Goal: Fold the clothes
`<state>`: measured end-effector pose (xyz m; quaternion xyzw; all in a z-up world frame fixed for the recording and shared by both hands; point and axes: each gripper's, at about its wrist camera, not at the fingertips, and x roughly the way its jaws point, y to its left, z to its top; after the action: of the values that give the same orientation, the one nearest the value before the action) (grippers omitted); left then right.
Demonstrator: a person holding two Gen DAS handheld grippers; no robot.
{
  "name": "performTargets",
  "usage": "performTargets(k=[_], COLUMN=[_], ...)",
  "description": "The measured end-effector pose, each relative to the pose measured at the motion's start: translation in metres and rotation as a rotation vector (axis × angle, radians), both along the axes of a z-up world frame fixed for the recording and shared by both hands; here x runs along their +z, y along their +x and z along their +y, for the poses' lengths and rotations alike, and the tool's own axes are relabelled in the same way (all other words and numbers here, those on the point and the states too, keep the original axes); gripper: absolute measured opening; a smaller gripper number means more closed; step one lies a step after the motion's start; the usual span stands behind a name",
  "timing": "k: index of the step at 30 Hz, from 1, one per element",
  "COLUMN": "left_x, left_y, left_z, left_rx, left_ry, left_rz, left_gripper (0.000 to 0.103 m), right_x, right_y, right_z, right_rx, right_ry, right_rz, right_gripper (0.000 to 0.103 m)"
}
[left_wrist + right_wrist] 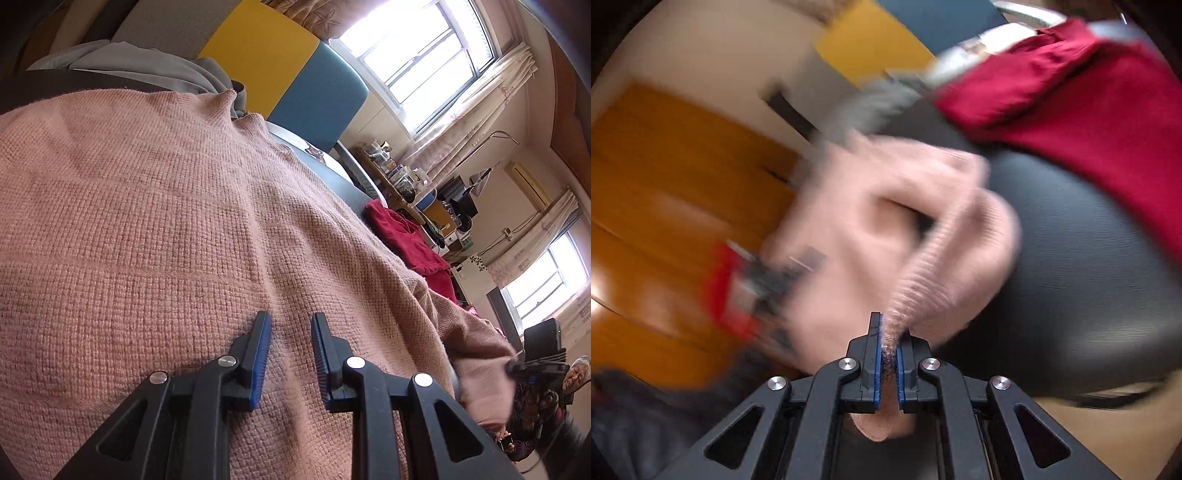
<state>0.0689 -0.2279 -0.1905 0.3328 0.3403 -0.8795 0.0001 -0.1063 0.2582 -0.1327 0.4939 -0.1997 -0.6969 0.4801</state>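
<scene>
Left wrist view: the left gripper (pixel 290 325) hovers over the body of a pink knit sweater (pixel 166 221), jaws spread and holding nothing. In the blurred right wrist view, the right gripper (pixel 890 332) pinches a ribbed edge of the pink sweater (pixel 886 206), probably a cuff or hem, lifted over a black cushion (pixel 1071 277); a red garment (pixel 1089 103) lies beyond. The step looks like drawing a sleeve across the body. Next, the cuff needs laying flat while the left gripper steadies the knit. No brand, label or writing is readable.
</scene>
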Motion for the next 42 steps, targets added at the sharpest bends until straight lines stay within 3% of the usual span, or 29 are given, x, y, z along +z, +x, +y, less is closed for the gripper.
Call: performTargets(k=[2, 5, 8, 11, 14, 16, 17, 18, 22, 25, 29, 32, 35, 37, 40, 42], left_x=[0.001, 0.002, 0.005, 0.009, 0.020, 0.027, 0.028, 0.029, 0.023, 0.022, 0.017, 0.015, 0.020, 0.020, 0.022, 0.023], left_y=[0.001, 0.003, 0.007, 0.022, 0.033, 0.038, 0.039, 0.041, 0.048, 0.048, 0.029, 0.014, 0.005, -0.007, -0.028, -0.043], left_z=[0.002, 0.001, -0.005, -0.011, -0.007, -0.005, -0.005, -0.006, -0.023, -0.038, -0.056, -0.060, -0.063, -0.064, -0.052, -0.035], left_rx=[-0.003, -0.011, -0.016, -0.015, -0.034, -0.047, -0.049, -0.046, 0.016, 0.046, 0.060, 0.092, 0.119, 0.115, 0.055, -0.002], left_ry=[-0.010, 0.013, 0.084, 0.169, 0.128, 0.087, 0.078, 0.075, 0.097, 0.098, 0.198, 0.207, 0.176, 0.141, 0.045, -0.044], left_rz=[-0.005, -0.020, -0.046, -0.032, -0.020, -0.023, -0.024, -0.027, -0.048, -0.058, -0.066, -0.065, -0.040, -0.068, -0.113, -0.136], left_gripper=[0.022, 0.022, 0.023, 0.025, 0.026, 0.027, 0.027, 0.028, 0.029, 0.029, 0.031, 0.031, 0.035, 0.037, 0.037, 0.039], right_x=[0.011, 0.049, 0.085, 0.112, 0.113, 0.102, 0.095, 0.087, 0.053, 0.022, -0.021, -0.048, -0.061, -0.063, -0.064, -0.063], right_y=[0.005, -0.008, -0.013, -0.023, -0.038, -0.048, -0.053, -0.054, -0.036, -0.030, -0.018, -0.004, 0.010, 0.016, 0.025, 0.033], right_z=[-0.005, -0.023, -0.058, -0.101, -0.157, -0.201, -0.219, -0.235, -0.253, -0.223, -0.181, -0.166, -0.169, -0.173, -0.181, -0.184], right_rx=[-0.039, -0.082, -0.056, -0.013, -0.001, 0.050, 0.102, 0.143, 0.187, 0.133, 0.065, 0.070, 0.081, 0.087, 0.101, 0.130], right_ry=[-0.208, -0.449, -0.598, -0.681, -0.609, -0.534, -0.508, -0.466, -0.318, -0.256, -0.191, -0.160, -0.108, -0.077, -0.040, -0.038], right_rz=[-0.044, 0.035, 0.085, 0.099, 0.067, 0.009, -0.026, -0.053, -0.093, -0.113, -0.156, -0.173, -0.129, -0.070, 0.020, 0.079], right_gripper=[0.006, 0.006, 0.006, 0.007, 0.011, 0.033, 0.060, 0.073, 0.075, 0.077, 0.083, 0.088, 0.089, 0.090, 0.093, 0.103])
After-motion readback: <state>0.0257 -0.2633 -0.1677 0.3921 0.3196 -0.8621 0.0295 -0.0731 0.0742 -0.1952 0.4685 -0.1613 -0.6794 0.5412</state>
